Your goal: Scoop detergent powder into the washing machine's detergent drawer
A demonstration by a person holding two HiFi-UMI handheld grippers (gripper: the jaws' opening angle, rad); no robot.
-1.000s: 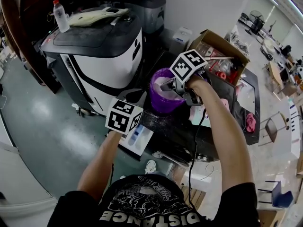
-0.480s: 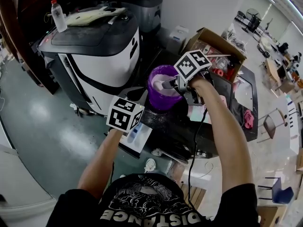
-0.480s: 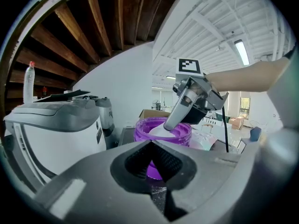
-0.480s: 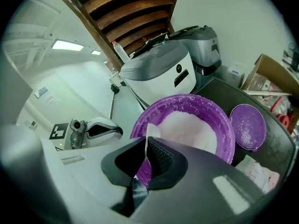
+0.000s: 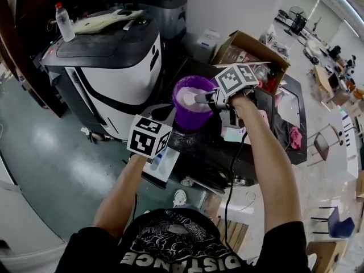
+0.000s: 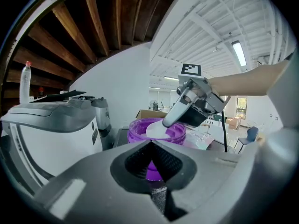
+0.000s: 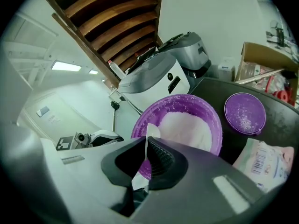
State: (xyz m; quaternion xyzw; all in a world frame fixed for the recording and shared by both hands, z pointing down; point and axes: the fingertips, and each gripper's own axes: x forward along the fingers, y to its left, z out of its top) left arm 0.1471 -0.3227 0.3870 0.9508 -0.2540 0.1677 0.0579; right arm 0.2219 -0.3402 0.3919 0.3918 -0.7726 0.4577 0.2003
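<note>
A purple tub (image 5: pixel 190 120) of white detergent powder (image 7: pixel 187 127) stands on a dark machine top. My right gripper (image 5: pixel 206 98) is shut on the handle of a white scoop (image 7: pixel 151 133), whose bowl hangs over the tub's near rim. From the left gripper view the scoop (image 6: pixel 157 130) sits just above the tub (image 6: pixel 139 127), with the right gripper (image 6: pixel 196 101) behind it. My left gripper (image 5: pixel 150 139) is shut and holds nothing, low at the machine's front. Just below it the white detergent drawer (image 5: pixel 164 166) stands pulled out.
The tub's purple lid (image 7: pixel 245 113) lies on the top beside a wipes packet (image 7: pixel 264 164). A grey and white machine (image 5: pixel 114 67) with a bottle (image 5: pixel 61 21) on it stands to the left. An open cardboard box (image 5: pixel 250 53) is behind.
The right gripper and scoop have drifted slightly right over the tub, from the powder's middle toward its rim. The left gripper has stayed by the drawer.
</note>
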